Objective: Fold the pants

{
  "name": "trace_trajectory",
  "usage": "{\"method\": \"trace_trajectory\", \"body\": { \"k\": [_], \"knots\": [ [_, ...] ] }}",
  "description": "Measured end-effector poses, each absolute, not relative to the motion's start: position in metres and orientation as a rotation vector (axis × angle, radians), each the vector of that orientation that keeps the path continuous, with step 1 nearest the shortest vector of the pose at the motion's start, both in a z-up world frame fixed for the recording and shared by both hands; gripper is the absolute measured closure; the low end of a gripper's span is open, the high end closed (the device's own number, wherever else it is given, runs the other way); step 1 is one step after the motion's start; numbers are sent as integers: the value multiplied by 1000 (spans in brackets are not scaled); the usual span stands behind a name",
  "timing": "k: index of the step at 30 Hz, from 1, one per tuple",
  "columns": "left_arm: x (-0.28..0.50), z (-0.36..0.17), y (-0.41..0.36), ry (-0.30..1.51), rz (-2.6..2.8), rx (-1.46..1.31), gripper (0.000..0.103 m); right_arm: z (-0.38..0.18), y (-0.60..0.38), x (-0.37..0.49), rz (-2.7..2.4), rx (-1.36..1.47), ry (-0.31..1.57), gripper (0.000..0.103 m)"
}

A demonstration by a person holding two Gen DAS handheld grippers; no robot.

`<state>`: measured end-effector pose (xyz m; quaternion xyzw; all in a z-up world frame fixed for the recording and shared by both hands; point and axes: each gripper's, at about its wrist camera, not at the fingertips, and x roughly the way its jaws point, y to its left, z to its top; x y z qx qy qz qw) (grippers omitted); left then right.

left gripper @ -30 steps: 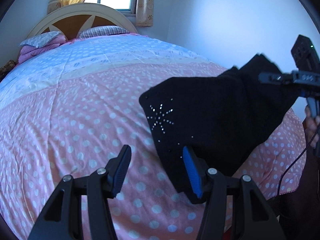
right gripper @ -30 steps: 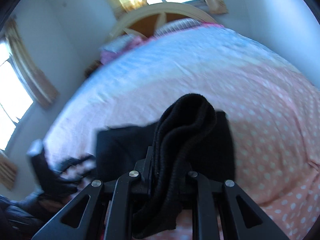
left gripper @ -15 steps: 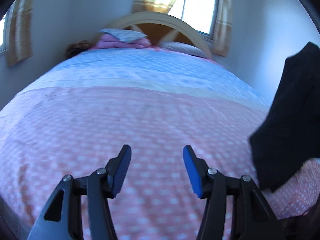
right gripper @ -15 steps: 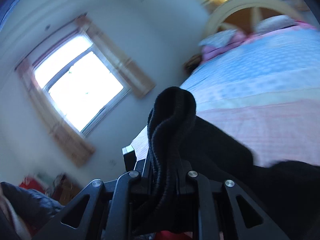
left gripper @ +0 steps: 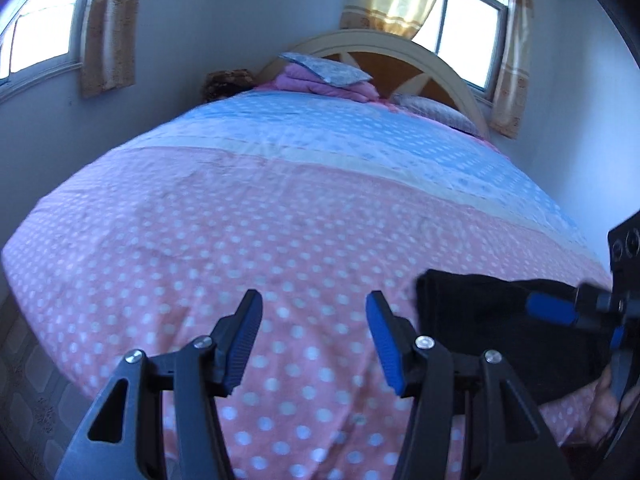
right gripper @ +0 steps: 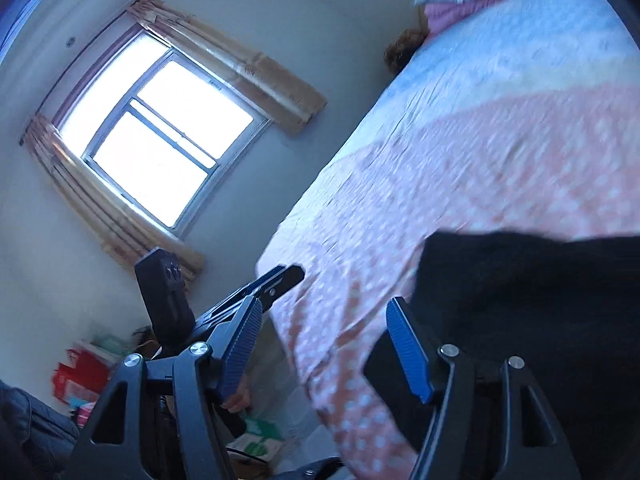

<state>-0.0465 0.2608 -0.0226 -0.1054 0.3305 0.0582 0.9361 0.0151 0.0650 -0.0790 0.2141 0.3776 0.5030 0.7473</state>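
Left wrist view is mostly filled by the bed [left gripper: 280, 220], its quilt pink with white dots in the near half and pale blue toward the headboard [left gripper: 400, 46] at 12 o'clock. A folded pink blanket with a pale pillow on top [left gripper: 324, 76] sits against that headboard. Curtained windows flank it at 10 o'clock [left gripper: 36, 44] and 1 o'clock [left gripper: 464, 20].

Black pants [left gripper: 480, 316] lie flat on the pink part of the quilt at 4 o'clock, near the bed's near edge. The left tongs [left gripper: 314, 340] hover over bare quilt just beside the pants, blue pads spread wide with nothing between them. At the frame's 3 to 4 o'clock edge the right tongs [left gripper: 576, 312] reach in over the pants, one blue pad showing.

Right wrist view, somewhat blurred, shows the same bed [right gripper: 500, 140] slanting from 1 o'clock downward, and a bright window [right gripper: 156, 140] at 10 o'clock. The pants [right gripper: 540, 288] spread dark across 3 to 5 o'clock. The right tongs [right gripper: 324, 344] stand wide apart and grip nothing; the pad on the 4 o'clock side sits in front of the pants' edge. The left tongs [right gripper: 280, 280] appear at 8 o'clock, beyond the bed's edge. Red and green clutter [right gripper: 88, 376] lies on the floor at 8 o'clock.
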Motion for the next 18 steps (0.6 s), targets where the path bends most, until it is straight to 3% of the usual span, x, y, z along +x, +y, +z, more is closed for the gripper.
{"method": "trace_trajectory", "body": {
  "k": [8, 15, 18],
  "knots": [
    [-27, -41, 182, 732, -81, -208, 47, -42, -101, 56, 800, 284, 768, 37],
    [-2, -61, 149, 787, 23, -93, 46, -71, -120, 109, 892, 109, 962, 37],
    [0, -71, 150, 809, 59, -91, 39, -83, -123, 125, 1009, 56, 1033, 36]
  ]
}}
